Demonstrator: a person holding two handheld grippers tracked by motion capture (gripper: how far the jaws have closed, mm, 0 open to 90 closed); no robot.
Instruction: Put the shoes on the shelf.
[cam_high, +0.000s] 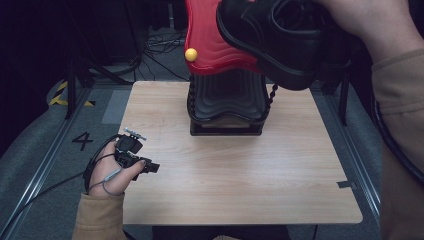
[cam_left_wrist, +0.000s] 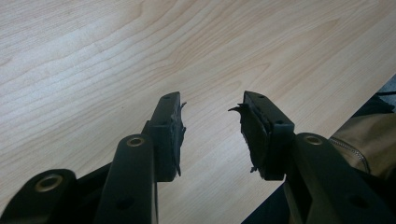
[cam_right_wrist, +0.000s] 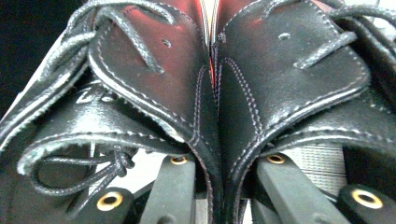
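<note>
A pair of black leather lace-up shoes (cam_right_wrist: 140, 79) is pinched side by side, inner walls together, between the jaws of my right gripper (cam_right_wrist: 218, 163), which is shut on them. In the high view one black shoe (cam_high: 280, 40) hangs high at the top right under a hand, sole tilted down toward the table. Below it a ribbed black box (cam_high: 227, 107) stands at the table's far middle. Its red wavy lid (cam_high: 210, 40), with a yellow knob (cam_high: 190, 54), is raised. My left gripper (cam_high: 152, 167) (cam_left_wrist: 210, 105) rests low over the table's left edge, open, with nothing between its jaws.
The light wooden table (cam_high: 240, 180) has bare surface in front of the box. Grey floor with a painted 4 (cam_high: 82, 140) lies to the left, and cables (cam_high: 160, 45) trail behind the table. A tan sleeve (cam_left_wrist: 364, 140) shows past the table's edge.
</note>
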